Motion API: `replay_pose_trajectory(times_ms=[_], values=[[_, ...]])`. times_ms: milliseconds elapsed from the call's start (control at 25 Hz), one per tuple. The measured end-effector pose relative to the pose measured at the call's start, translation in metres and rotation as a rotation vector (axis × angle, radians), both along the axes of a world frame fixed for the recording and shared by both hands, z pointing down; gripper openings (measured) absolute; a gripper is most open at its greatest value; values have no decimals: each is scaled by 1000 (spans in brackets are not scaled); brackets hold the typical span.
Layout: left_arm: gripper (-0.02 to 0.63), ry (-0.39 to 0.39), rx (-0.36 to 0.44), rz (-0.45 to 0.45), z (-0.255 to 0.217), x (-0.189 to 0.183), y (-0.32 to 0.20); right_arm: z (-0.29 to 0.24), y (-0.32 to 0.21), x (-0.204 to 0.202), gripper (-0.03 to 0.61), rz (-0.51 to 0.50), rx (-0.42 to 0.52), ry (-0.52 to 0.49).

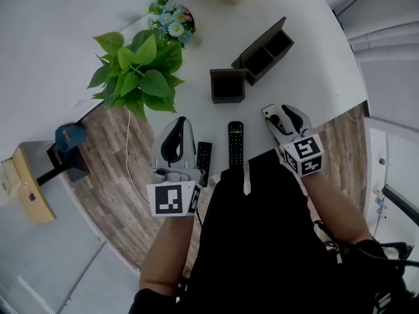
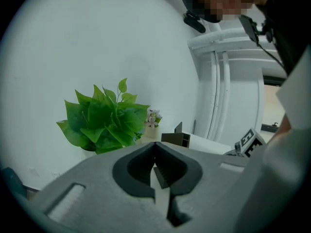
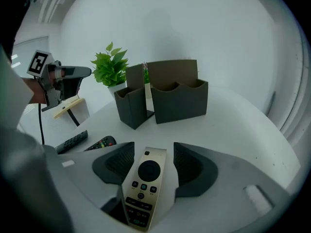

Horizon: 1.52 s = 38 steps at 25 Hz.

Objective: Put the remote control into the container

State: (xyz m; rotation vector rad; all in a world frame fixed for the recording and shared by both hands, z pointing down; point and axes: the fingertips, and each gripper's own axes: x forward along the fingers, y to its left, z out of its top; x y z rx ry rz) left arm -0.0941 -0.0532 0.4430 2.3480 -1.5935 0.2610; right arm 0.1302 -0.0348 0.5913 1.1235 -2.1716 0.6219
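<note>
A pale gold remote (image 3: 144,186) lies lengthwise between the jaws of my right gripper (image 3: 153,161), which stands open with a gap on each side of the remote. In the head view this gripper (image 1: 278,115) and the gold remote (image 1: 269,114) are near the white table's right front edge. Two dark containers stand beyond: a small square box (image 1: 228,85) and a long two-compartment holder (image 1: 265,50). My left gripper (image 1: 178,123) is shut and empty, just left of a black remote (image 1: 203,162). Its jaws (image 2: 155,147) meet at the tips.
A second black remote (image 1: 236,144) lies at the table's front middle. A leafy green plant (image 1: 137,70) and a small flower pot (image 1: 170,18) stand at the back left. A small wooden stand (image 3: 70,108) sits left of the containers. Wood floor shows beyond the table's edge.
</note>
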Motion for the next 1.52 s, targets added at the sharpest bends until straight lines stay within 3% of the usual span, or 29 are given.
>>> replay_pose_trajectory(times_ms=[360, 600, 880, 1520], values=[[0, -4, -26, -20, 10, -5, -2, 36, 0, -5, 284, -41, -127, 102], [0, -6, -31, -53, 11, -13, 0, 37, -1, -6, 249, -62, -119, 141], [0, -7, -25, -67, 6, -13, 1, 35, -7, -10, 215, -95, -119, 120], [0, -5, 61, -52, -38, 6, -20, -73, -56, 1, 213, -64, 139, -26]])
